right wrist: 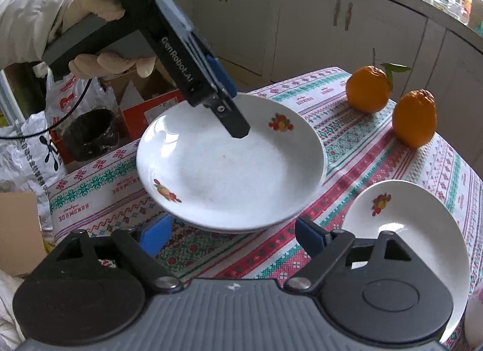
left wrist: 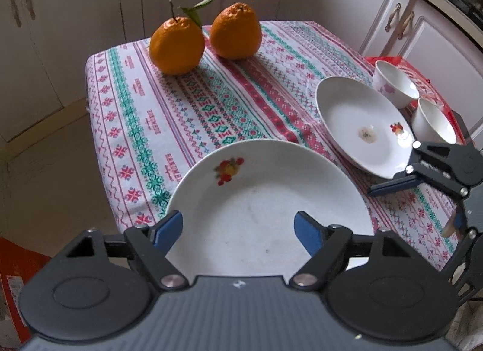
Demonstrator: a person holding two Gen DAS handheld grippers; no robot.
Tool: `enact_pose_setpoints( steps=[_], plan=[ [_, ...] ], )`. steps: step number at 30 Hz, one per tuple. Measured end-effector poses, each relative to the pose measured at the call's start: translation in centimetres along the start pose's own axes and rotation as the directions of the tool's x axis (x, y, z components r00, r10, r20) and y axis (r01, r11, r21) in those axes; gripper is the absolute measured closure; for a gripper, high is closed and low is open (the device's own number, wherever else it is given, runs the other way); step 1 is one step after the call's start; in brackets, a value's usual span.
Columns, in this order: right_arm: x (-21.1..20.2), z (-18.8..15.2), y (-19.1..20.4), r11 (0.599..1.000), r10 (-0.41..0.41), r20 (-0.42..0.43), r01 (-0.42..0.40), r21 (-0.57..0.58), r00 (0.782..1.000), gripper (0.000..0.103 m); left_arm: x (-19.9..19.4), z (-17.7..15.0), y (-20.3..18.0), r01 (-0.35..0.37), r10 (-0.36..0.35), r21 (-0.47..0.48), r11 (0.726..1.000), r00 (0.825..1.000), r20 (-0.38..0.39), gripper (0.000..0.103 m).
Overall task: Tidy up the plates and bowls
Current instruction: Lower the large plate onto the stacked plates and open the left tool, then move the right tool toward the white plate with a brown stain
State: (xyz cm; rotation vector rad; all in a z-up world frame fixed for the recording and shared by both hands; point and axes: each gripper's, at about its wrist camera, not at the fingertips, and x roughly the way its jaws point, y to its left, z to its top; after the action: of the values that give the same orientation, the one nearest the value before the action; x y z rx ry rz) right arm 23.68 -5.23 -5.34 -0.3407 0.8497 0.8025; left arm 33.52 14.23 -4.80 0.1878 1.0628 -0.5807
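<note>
A white plate with fruit prints (left wrist: pixel 271 200) (right wrist: pixel 229 163) lies on the patterned tablecloth near its front-left corner. My left gripper (left wrist: pixel 240 231) is open, its jaws wide apart over the plate's near rim; from the right wrist view its fingers (right wrist: pixel 232 121) hang over the plate. A second white plate (left wrist: pixel 362 124) (right wrist: pixel 413 230) lies to the right. Two small white bowls (left wrist: pixel 395 85) (left wrist: pixel 434 123) stand beyond it. My right gripper (right wrist: pixel 232 236) is open and empty, low over the cloth between the two plates; it also shows in the left wrist view (left wrist: pixel 422 175).
Two oranges (left wrist: pixel 176 46) (left wrist: pixel 236 31) sit at the table's far side. The tablecloth (left wrist: pixel 181 103) covers a small table. Cabinets (left wrist: pixel 362 3) ring the room. Bags and boxes (right wrist: pixel 75 115) crowd the floor beyond the table's left edge.
</note>
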Motion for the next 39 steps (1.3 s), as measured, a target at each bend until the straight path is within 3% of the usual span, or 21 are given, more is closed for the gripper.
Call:
enact_pose_setpoints(
  steps=[3, 6, 9, 14, 20, 27, 29, 31, 32, 34, 39],
  plan=[
    [-0.8, -0.4, -0.2, 1.0, -0.005, 0.007, 0.005, 0.02, 1.0, 0.01, -0.1, -0.2, -0.2, 0.005, -0.005, -0.011, 1.0, 1.0, 0.012, 0.022],
    [-2.1, -0.9, -0.3, 0.999, -0.023, 0.023, 0.022, 0.035, 0.999, 0.001, -0.9, -0.5, -1.2, -0.005, 0.005, -0.005, 1.0, 0.999, 0.053, 0.022],
    [-3.6, -1.3, -0.4, 0.998, -0.046, 0.046, 0.044, 0.045, 0.998, 0.0, -1.9, -0.8, -3.1, -0.042, 0.039, 0.025, 0.999, 0.994, 0.101, 0.022],
    [-5.8, -2.1, -1.1, 0.992, -0.104, 0.06, 0.099, 0.082, 0.993, 0.0, -3.6, -1.7, -7.3, -0.09, 0.073, 0.082, 0.993, 0.979, 0.188, 0.015],
    [-8.2, -3.3, -3.6, 0.966, -0.162, 0.083, 0.14, 0.217, 0.983, 0.0, -5.1, -3.0, -13.1, -0.122, 0.081, 0.135, 0.983, 0.958, 0.275, 0.014],
    [-12.3, -5.2, -6.7, 0.923, -0.131, 0.215, 0.04, 0.382, 0.968, 0.0, -4.6, -4.7, -18.1, -0.046, 0.001, 0.14, 0.989, 0.951, 0.308, 0.013],
    [-12.7, -5.0, -6.9, 0.927, -0.153, 0.179, 0.079, 0.366, 0.972, 0.0, -4.2, -5.0, -19.1, -0.045, -0.001, 0.138, 0.989, 0.947, 0.321, 0.013],
    [-12.3, -4.5, -6.7, 0.942, -0.202, 0.085, 0.169, 0.291, 0.976, 0.0, -3.6, -5.1, -20.0, -0.057, 0.008, 0.138, 0.989, 0.944, 0.33, 0.013],
    [-12.2, -4.4, -6.4, 0.943, -0.233, 0.06, 0.21, 0.257, 0.971, 0.0, -3.3, -5.2, -20.5, -0.062, 0.012, 0.138, 0.989, 0.942, 0.335, 0.013],
    [-12.0, -4.3, -6.1, 0.918, -0.353, 0.04, 0.338, 0.206, 0.935, 0.0, -2.9, -5.6, -21.4, -0.069, 0.014, 0.148, 0.986, 0.938, 0.346, 0.013],
    [-12.7, -4.1, -7.4, 0.914, -0.366, 0.032, 0.353, 0.202, 0.93, 0.0, -1.5, -6.4, -23.4, -0.152, 0.092, 0.129, 0.98, 0.92, 0.38, 0.013]
  ],
)
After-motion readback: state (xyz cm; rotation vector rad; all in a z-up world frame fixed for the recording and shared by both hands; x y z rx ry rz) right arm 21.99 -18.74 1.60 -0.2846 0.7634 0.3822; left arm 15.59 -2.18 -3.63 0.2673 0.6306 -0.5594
